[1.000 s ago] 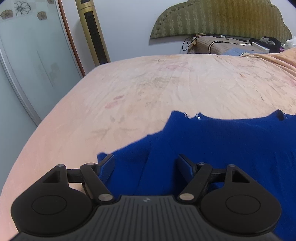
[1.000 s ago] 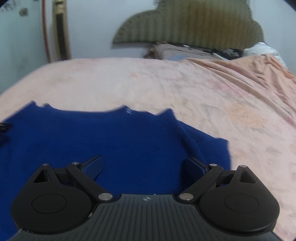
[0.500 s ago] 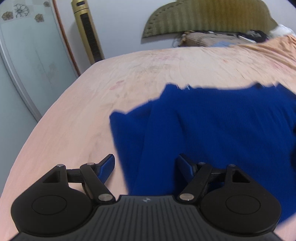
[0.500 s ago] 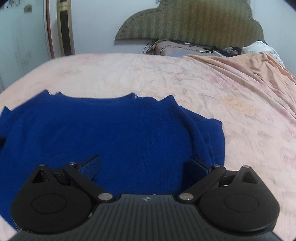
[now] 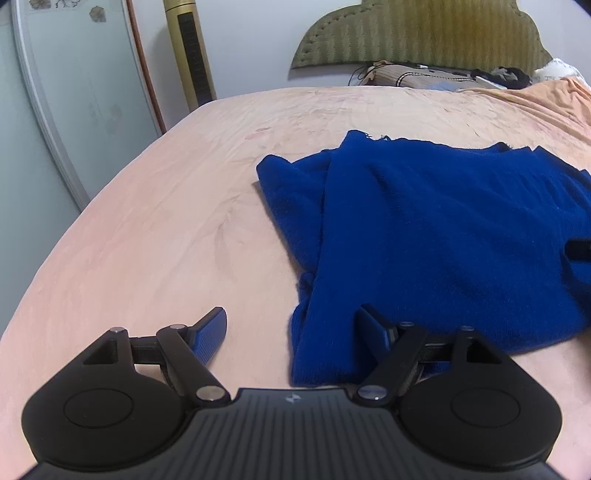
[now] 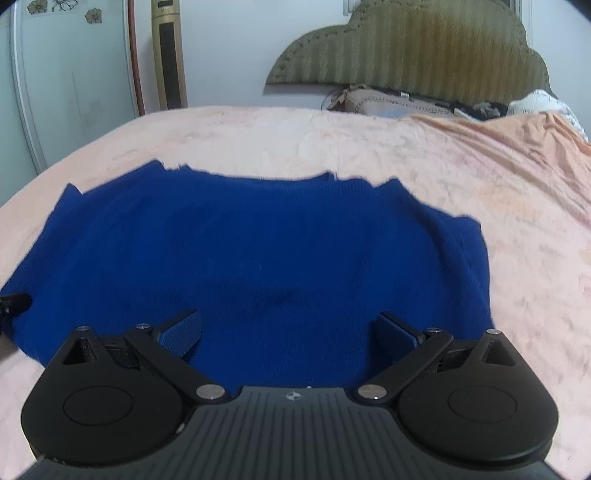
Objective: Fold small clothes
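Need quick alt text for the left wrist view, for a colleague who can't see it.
A blue sweater lies on a peach bedsheet, one sleeve folded in. The left gripper hovers open at its near corner, holding nothing.

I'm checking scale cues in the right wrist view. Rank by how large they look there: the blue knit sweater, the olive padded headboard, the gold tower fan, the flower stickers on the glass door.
Largest to smallest as seen:
1. Blue knit sweater, though nearness inflates it
2. Olive padded headboard
3. Gold tower fan
4. Flower stickers
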